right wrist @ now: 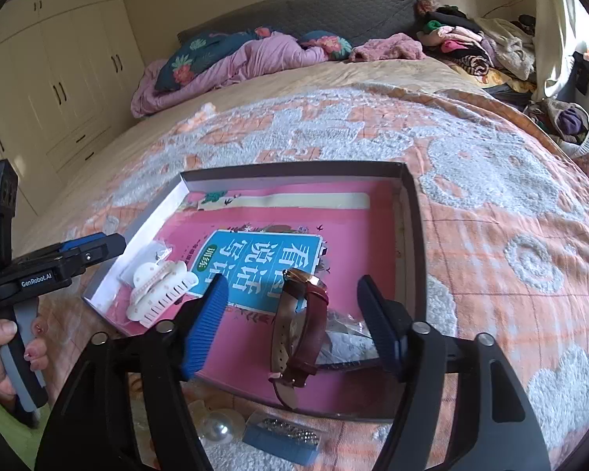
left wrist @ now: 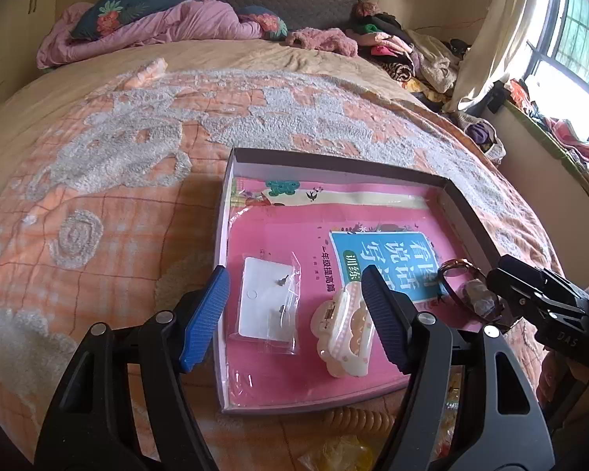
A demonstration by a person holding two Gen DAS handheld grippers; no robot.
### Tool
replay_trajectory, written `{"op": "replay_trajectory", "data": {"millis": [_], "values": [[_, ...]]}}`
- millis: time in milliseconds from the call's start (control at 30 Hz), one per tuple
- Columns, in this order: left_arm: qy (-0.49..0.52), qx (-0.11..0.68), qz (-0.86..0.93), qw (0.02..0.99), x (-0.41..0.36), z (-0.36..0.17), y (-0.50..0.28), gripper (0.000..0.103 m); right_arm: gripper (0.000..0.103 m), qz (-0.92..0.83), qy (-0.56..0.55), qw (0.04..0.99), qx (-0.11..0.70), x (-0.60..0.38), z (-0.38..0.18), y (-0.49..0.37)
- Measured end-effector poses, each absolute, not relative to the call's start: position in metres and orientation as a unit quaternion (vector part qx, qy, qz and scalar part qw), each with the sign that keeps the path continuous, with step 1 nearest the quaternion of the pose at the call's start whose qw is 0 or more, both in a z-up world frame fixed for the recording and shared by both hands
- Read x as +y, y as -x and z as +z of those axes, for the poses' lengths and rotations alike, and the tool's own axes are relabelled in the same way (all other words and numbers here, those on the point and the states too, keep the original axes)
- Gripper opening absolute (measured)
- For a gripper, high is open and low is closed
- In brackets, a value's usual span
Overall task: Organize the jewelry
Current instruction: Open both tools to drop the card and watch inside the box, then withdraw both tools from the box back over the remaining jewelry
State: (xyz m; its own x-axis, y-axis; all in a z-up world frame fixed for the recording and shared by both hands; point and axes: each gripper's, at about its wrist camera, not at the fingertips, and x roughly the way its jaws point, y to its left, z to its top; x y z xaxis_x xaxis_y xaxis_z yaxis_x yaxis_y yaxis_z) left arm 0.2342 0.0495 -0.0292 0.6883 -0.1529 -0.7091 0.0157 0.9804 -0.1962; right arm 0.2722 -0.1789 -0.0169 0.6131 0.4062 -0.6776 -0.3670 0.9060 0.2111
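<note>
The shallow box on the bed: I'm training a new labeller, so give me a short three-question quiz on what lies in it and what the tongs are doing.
1. True or false: the white hair claw lies inside the shallow box.
2. Which item lies between the right tongs? A) pearl B) watch with a dark red strap C) earring card
3. Fill in: the bagged earring card rests on a pink ____.

Key
1. True; it lies on the pink book between the open left tongs.
2. B; the watch lies there and the pads do not touch it.
3. book
</note>
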Motion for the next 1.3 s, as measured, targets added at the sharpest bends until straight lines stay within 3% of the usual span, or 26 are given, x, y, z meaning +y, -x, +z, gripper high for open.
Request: {"op": "replay_trajectory", "data": {"millis": [267,500,1300], "values": [[0.089,0.381,-0.037,0.919,0.055,-0.022,-0.227,0.084,0.083,0.209,-0.046,0.905,0.369,-0.191,-0.004,-0.261],[0.081,0.374,-0.022,0.924,0.056,-0.018,-0.219,0.093,0.088,0.206,-0.050,0.911,0.353,-0.196,0.006,-0.251],[0.111,0.330,-0.028,0.937,0.066,0.015,-0.184,0.093,0.092,0.200,-0.063,0.929,0.304,-0.210,0.044,-0.211]]}}
